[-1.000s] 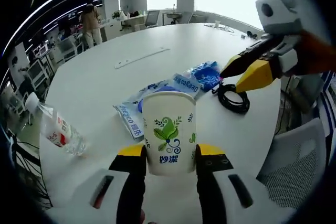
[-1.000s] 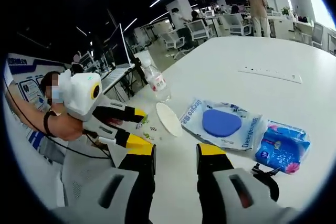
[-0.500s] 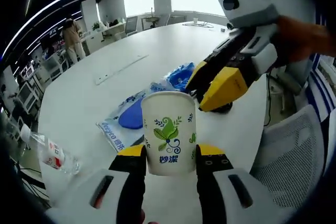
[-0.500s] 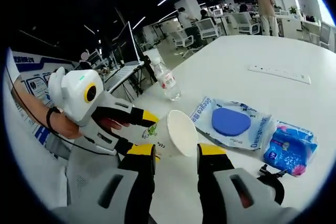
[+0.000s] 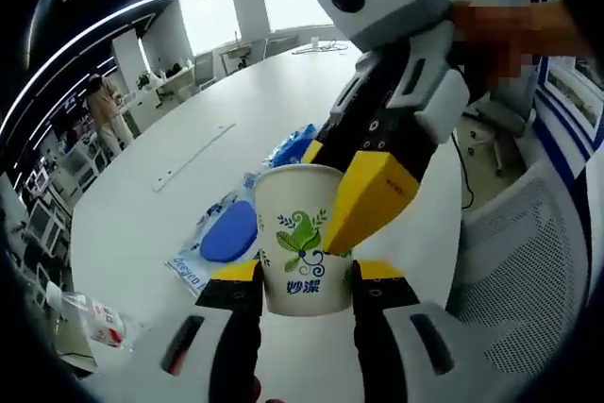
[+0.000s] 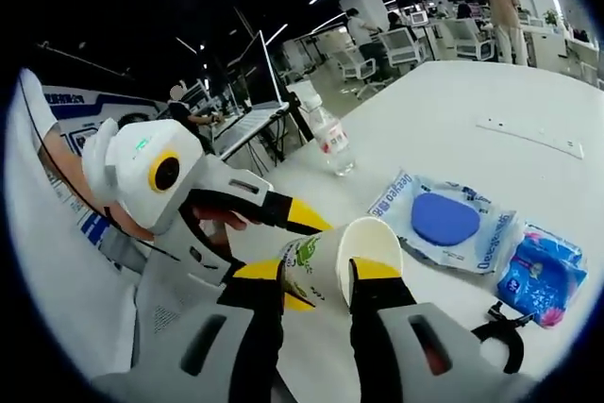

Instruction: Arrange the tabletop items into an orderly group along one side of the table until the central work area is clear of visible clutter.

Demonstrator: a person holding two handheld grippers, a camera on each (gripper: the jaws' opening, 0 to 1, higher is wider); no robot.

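Observation:
A white paper cup (image 5: 302, 233) with a green leaf print stands upright between my left gripper's (image 5: 307, 276) jaws, which are shut on its lower half. My right gripper (image 5: 363, 191) reaches in from the upper right, one yellow jaw in front of the cup's rim and one behind it. In the right gripper view the cup (image 6: 344, 257) lies sideways, its mouth facing the camera, between my right gripper's (image 6: 316, 276) jaws, which look open. I cannot tell whether they touch it. The left gripper (image 6: 297, 252) holds it from the left.
On the white table (image 5: 142, 195) lie a clear packet with a blue pad (image 5: 222, 238) (image 6: 453, 224), a blue crinkled pack (image 5: 293, 143) (image 6: 538, 271), a water bottle (image 5: 94, 318) (image 6: 332, 143), a black cable (image 6: 500, 337) and a power strip (image 6: 528, 137). A mesh chair (image 5: 528, 271) stands alongside.
The right gripper has come in from near the cable and now has its jaws on either side of the cup. The left gripper keeps hold of the cup; both views have swung.

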